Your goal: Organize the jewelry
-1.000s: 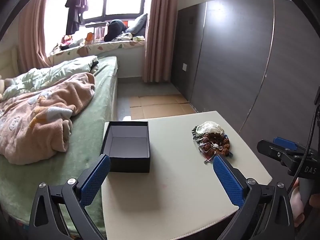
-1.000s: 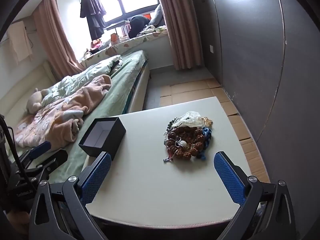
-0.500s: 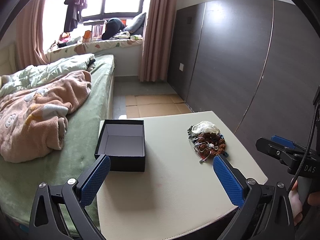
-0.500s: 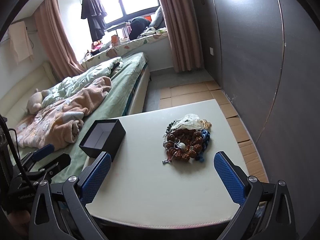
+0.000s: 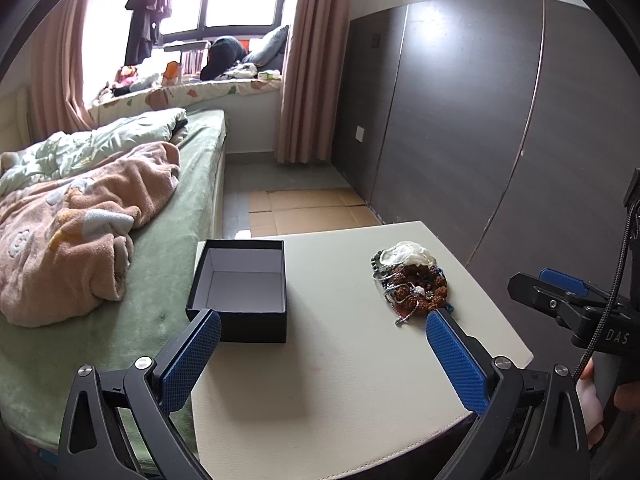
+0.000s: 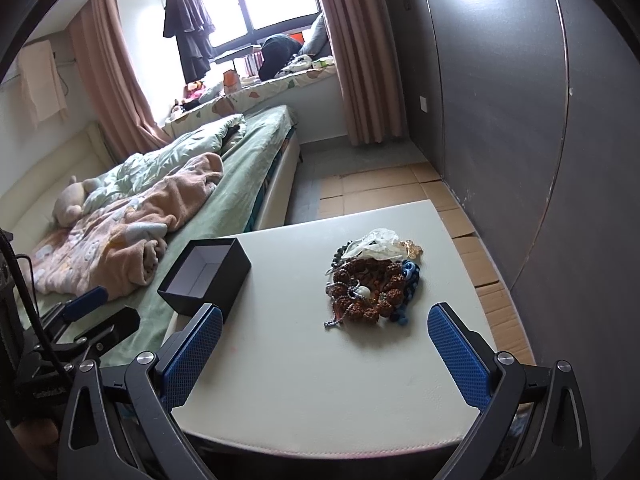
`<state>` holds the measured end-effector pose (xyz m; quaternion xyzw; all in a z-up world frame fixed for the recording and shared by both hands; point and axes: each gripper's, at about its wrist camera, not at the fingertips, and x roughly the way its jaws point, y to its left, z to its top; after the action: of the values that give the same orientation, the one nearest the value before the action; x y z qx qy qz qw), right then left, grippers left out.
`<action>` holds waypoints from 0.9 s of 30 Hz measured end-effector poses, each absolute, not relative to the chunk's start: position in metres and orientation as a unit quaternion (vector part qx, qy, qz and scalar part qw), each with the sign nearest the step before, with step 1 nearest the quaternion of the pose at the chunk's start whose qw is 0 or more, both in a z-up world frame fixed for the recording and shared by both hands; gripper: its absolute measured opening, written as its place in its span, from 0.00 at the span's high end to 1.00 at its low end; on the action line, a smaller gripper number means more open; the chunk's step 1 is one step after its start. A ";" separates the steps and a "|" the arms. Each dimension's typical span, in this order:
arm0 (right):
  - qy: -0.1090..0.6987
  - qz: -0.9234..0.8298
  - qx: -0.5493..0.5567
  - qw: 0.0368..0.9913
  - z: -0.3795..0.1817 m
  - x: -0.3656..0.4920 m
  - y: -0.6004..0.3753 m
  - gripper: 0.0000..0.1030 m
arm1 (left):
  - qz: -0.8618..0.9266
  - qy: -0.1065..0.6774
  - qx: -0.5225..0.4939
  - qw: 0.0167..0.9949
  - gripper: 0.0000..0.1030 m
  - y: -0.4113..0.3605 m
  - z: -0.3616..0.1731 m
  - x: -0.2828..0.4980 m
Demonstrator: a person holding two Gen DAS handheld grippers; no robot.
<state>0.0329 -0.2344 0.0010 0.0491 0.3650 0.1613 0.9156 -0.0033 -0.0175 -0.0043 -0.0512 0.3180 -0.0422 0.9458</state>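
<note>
Right wrist view: the right gripper [image 6: 325, 351] hangs above the near edge of the cream worktop [image 6: 304, 392], jaws spread wide and holding nothing. Left gripper [image 5: 323, 357] likewise, jaws released. Ahead of the right jaws lies the jewelry heap [image 6: 370, 280], brown bead bracelets tangled with chains and blue beads, well apart from the open black box [image 5: 242, 290], which is empty at the worktop's left edge. Recommended: single out one outer strand, pinch low, lift slowly to avoid dragging the tangle.
</note>
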 end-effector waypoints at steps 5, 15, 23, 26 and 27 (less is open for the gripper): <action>0.362 0.162 0.045 0.917 0.003 0.033 -0.234 0.00 | -0.044 0.317 -0.055 0.946 0.01 -0.017 -0.002 -0.009; 0.361 0.162 0.044 0.917 0.004 0.033 -0.233 0.00 | -0.048 0.316 -0.053 0.946 0.01 -0.019 -0.001 -0.009; 0.360 0.161 0.040 0.918 0.006 0.035 -0.234 0.00 | -0.048 0.315 -0.058 0.946 0.01 -0.018 0.000 -0.009; 0.359 0.161 0.037 0.918 0.008 0.039 -0.236 0.00 | -0.044 0.313 -0.059 0.947 0.01 -0.017 0.001 -0.009; 0.359 0.161 0.037 0.918 0.008 0.039 -0.235 0.00 | -0.044 0.313 -0.059 0.947 0.01 -0.016 0.001 -0.009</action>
<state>0.0390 -0.2352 0.0075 0.0368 0.3592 0.1613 0.9185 -0.0092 -0.0164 0.0011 -0.0594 0.3130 -0.0444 0.9469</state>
